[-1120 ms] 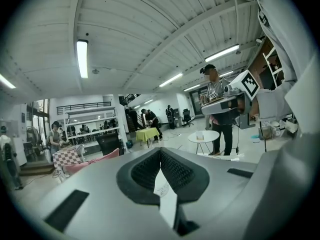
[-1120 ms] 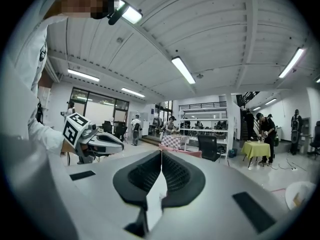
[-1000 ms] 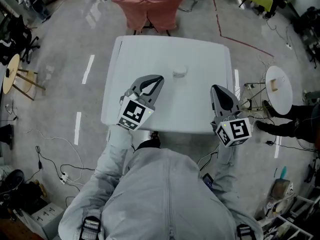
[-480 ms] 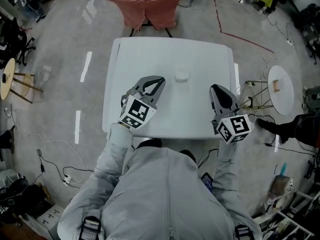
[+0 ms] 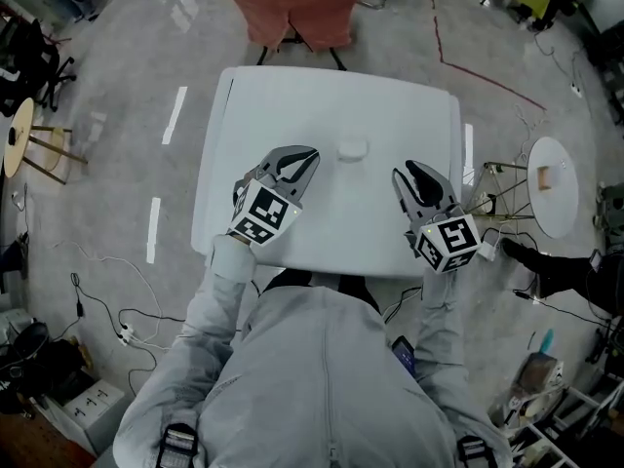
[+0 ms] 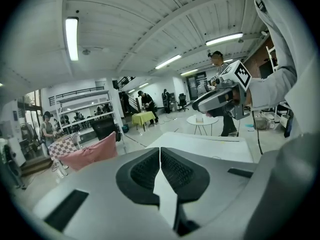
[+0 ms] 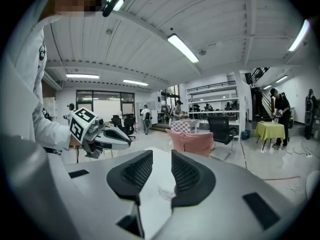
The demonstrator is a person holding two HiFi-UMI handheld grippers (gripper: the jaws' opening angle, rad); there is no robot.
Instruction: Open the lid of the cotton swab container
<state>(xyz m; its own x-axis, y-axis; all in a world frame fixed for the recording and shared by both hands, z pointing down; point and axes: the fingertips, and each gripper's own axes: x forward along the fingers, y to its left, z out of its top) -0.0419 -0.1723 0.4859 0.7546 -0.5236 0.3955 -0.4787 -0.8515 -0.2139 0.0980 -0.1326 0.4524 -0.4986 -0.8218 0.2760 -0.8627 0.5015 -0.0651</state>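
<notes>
Right claw (image 7: 161, 156) just parting, nothing between; left claw (image 6: 160, 151) pressed together, empty. Ahead of both: cotton swab container (image 5: 352, 149), contents hidden.

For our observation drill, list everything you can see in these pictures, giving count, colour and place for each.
table: one, white, centre
container: one, pale, on the table's far half
chair: one, pink-covered, beyond the table
round table: one, white, right of the table
stool: one, wooden, far left
left gripper: one, grey, over the table's near left; jaws shut, empty
right gripper: one, grey, over the table's near right; jaws have just been opening, nothing between them
</notes>
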